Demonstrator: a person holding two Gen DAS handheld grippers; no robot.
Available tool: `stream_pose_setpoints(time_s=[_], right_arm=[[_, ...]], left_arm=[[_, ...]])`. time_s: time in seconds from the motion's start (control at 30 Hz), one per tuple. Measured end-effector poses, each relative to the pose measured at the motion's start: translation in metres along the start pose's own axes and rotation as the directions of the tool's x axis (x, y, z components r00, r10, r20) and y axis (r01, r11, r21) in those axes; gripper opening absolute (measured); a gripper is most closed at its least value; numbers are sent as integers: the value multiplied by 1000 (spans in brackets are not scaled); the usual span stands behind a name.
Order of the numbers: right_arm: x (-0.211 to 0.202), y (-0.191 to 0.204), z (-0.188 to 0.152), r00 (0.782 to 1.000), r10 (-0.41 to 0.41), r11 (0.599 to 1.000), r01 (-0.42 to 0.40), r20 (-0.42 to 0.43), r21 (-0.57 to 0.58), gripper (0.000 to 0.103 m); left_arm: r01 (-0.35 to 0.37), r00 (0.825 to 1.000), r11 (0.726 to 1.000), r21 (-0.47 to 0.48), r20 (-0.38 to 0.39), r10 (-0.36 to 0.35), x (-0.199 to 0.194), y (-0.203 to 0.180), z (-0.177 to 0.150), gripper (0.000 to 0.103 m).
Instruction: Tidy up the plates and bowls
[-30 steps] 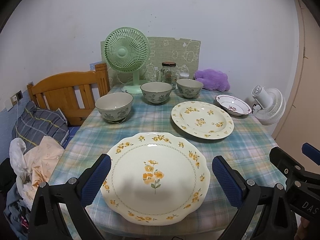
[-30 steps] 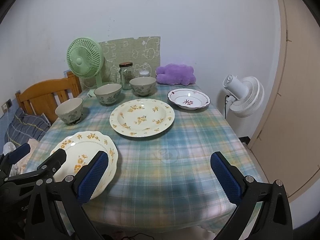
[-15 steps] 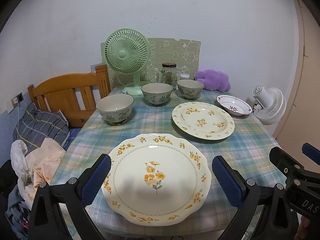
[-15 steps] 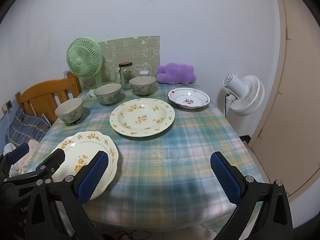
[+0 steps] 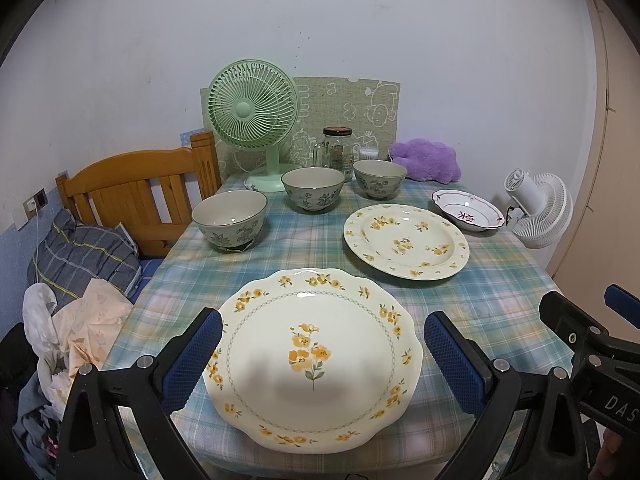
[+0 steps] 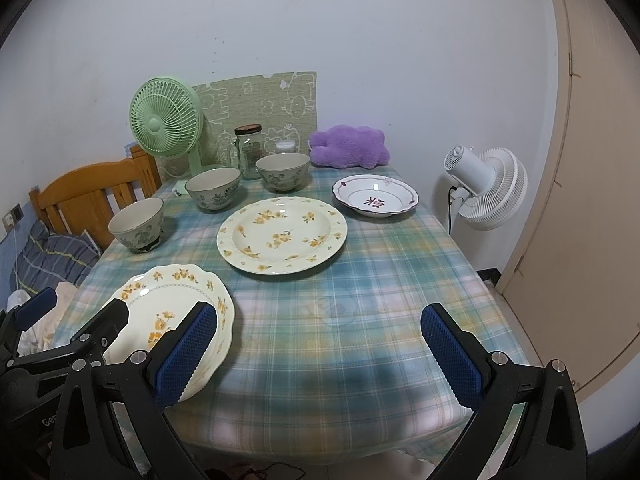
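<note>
A scalloped cream plate with orange flowers [image 5: 312, 356] [image 6: 168, 312] lies at the near left of the checked table [image 5: 500, 304]. My left gripper [image 5: 322, 360] stands open above it, one finger on each side. Behind it lies a round flowered plate [image 5: 406, 242] [image 6: 282, 234], and a white plate with a red motif [image 5: 467, 210] [image 6: 375, 195] sits far right. Three green-patterned bowls [image 5: 230, 220] [image 5: 313, 189] [image 5: 379, 178] line the back left. My right gripper [image 6: 320, 354] is open over bare tablecloth at the near edge, empty.
A green fan [image 5: 254, 116], a glass jar [image 5: 337, 153] and a purple plush [image 5: 426, 159] stand along the back wall. A wooden chair [image 5: 132, 192] with clothes [image 5: 76, 264] is at the left. A white fan [image 6: 484, 186] stands off the table's right side.
Both views have crept slightly forward and down towards the table; the plates and bowls have not moved and both grippers stay open.
</note>
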State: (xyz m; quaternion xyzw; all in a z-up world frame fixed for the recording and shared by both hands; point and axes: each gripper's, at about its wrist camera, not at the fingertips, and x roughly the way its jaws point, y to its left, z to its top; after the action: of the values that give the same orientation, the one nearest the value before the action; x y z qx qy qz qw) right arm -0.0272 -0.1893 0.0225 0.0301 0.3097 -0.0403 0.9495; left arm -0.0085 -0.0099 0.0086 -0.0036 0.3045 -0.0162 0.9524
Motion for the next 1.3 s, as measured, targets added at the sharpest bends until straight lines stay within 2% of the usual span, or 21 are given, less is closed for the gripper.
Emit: stream_pose_setpoints(time_s=[1.0, 1.3], right_arm=[[4, -6, 0, 1000, 1, 1000, -1, -8, 9, 103], [21, 21, 11, 999, 32, 999, -32, -27, -23, 102]], left_arm=[[-2, 1000, 1000, 2, -7, 2, 4, -5, 1, 101], [-1, 1000, 1000, -14, -31, 1, 22, 17, 8, 94]])
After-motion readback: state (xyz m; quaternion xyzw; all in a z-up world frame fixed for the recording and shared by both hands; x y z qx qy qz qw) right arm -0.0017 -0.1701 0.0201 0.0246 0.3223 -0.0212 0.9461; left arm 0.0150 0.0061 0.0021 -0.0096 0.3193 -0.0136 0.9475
